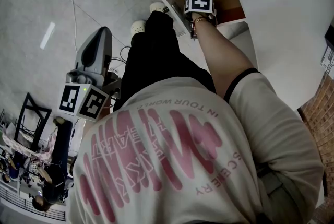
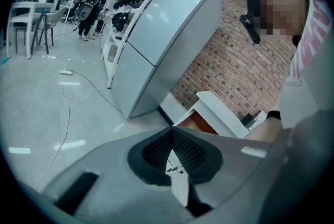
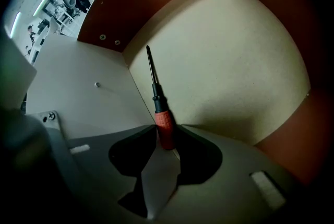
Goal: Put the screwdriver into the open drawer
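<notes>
Inside the open drawer: screwdriver and right gripper.

Item one: the screwdriver, black shaft and orange handle, was within the drawer, its shaft running along the join of the pale bottom and a white side panel; whether it rested flat I could not tell. Item two: my right gripper pointed down into the drawer, jaws apart, with the handle end between their tips, unclamped. Item three: my left gripper was held well apart from the drawer, jaws together at the tips and empty, with grey floor and a white refrigerator beyond.
</notes>
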### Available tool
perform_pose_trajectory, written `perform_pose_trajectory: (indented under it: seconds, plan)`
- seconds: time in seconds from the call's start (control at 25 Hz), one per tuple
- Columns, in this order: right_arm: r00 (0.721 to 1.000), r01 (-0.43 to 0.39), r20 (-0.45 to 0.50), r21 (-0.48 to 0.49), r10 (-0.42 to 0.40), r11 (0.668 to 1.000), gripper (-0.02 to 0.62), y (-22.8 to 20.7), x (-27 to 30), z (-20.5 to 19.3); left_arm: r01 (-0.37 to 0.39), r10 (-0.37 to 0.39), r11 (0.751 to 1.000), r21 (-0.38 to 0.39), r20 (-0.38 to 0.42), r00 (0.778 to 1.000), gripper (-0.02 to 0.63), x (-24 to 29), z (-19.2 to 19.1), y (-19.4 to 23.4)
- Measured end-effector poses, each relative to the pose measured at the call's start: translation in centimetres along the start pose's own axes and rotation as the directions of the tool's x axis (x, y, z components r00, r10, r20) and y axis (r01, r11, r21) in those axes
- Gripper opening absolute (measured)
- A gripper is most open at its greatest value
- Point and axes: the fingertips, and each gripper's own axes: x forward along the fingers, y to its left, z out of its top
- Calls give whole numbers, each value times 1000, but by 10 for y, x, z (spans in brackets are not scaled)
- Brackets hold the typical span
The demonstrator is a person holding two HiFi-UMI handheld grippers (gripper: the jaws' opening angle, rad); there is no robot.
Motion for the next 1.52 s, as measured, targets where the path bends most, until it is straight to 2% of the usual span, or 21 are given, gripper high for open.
perform_pose_trajectory:
  seconds: [0.64, 0.84, 1.0, 1.16, 1.24, 1.4, 1.52]
  plan:
    - [1000, -7, -16, -46, 6, 999, 110, 6, -2, -8, -28, 28, 1000, 6, 32, 999, 3, -34, -8, 3]
    - [1000, -2, -4, -69, 2, 998, 110, 8, -13, -15, -29, 29, 1000, -2, 68, 997, 3, -52, -12, 2]
    - [999, -3, 42, -58, 6, 998, 110, 22, -47, -5, 3, -4, 1000, 10, 117, 993, 3, -68, 11, 0]
    - [997, -9, 82, -5, 10, 1000, 107, 33, -87, -13, 46, -52, 998, 42, 139, 989, 3, -83, 36, -4]
    - [994, -21, 111, 31, 17, 999, 44, 37, -106, -16, 74, -84, 995, 67, 160, 984, 3, -85, 51, -9]
    - [988, -95, 127, 56, 87, 994, 29, 58, -142, -44, 132, -147, 987, 93, 179, 973, 3, -97, 67, -28]
    - [971, -175, 177, 56, 162, 983, 15, 84, -170, -54, 184, -204, 974, 130, 163, 965, 3, -102, 73, -41]
